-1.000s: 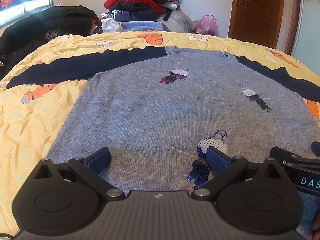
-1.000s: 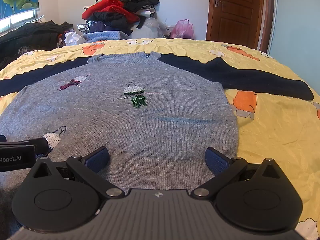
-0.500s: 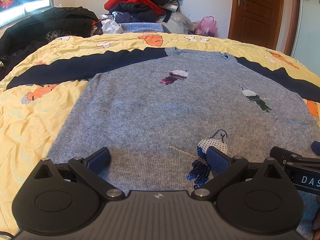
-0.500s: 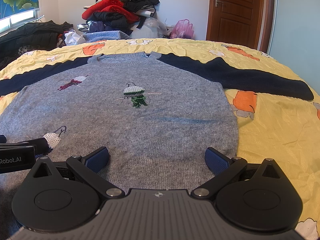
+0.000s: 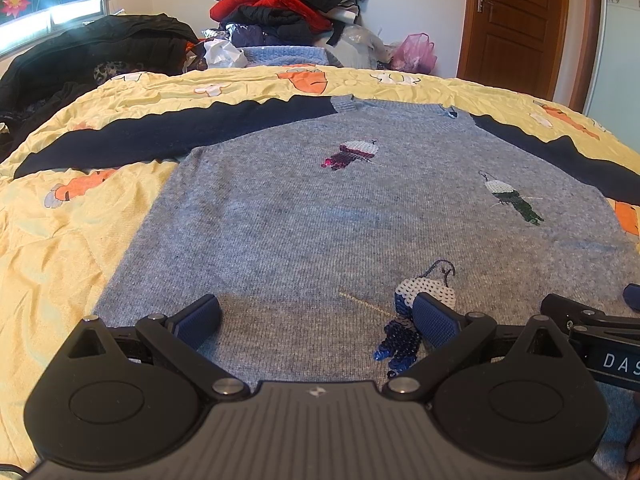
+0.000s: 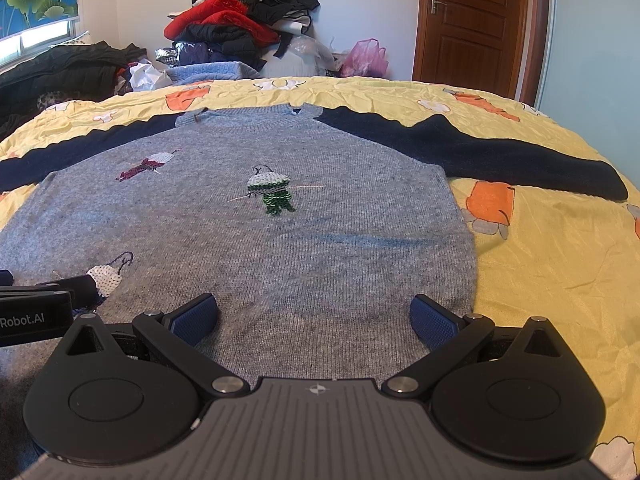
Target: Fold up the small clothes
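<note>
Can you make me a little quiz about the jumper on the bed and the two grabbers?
1. True or false: the grey sweater lies folded in half on the yellow bedsheet.
2. What colour are the sweater's sleeves? A) red B) navy C) green
3. Fill in: both the left gripper and the right gripper are ____, with nothing between the pads.

Key: 1 false, it lies spread flat with the sleeves out to the sides. 2 B. 3 open.
</note>
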`<state>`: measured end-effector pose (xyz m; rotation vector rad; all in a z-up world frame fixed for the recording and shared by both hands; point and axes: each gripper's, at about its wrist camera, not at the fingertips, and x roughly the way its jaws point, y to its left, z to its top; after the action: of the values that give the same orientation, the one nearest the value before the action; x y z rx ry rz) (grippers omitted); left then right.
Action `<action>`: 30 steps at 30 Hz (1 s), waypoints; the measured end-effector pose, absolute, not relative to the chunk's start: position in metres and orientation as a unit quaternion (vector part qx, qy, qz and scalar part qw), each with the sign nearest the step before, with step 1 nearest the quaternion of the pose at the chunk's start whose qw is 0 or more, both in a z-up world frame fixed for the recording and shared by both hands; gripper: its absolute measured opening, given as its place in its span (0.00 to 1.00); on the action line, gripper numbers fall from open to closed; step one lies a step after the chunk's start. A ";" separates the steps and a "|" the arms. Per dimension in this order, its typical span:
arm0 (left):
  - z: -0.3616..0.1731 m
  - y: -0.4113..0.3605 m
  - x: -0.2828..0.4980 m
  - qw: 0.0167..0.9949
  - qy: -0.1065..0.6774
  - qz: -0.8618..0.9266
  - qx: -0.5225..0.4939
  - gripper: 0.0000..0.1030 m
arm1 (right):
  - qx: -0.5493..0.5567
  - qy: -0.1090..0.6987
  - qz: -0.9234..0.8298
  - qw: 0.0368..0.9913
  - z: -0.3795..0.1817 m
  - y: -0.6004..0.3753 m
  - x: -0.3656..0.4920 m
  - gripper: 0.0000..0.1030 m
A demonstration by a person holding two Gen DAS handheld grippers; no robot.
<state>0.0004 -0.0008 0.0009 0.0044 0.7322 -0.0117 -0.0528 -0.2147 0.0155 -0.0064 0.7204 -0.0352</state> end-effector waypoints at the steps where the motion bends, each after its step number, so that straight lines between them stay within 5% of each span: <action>1: 0.001 -0.001 0.000 0.934 0.358 -0.006 0.002 1.00 | -0.003 0.352 -0.017 0.936 0.016 -0.215 -0.053 1.00; 30: 0.001 -0.001 0.000 0.934 0.357 -0.006 0.002 1.00 | -0.004 0.355 -0.013 0.935 0.017 -0.215 -0.054 1.00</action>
<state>0.0002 -0.0011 0.0010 0.0041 0.7311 -0.0113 -0.0540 -0.2151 0.0167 -0.0079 0.7253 -0.0266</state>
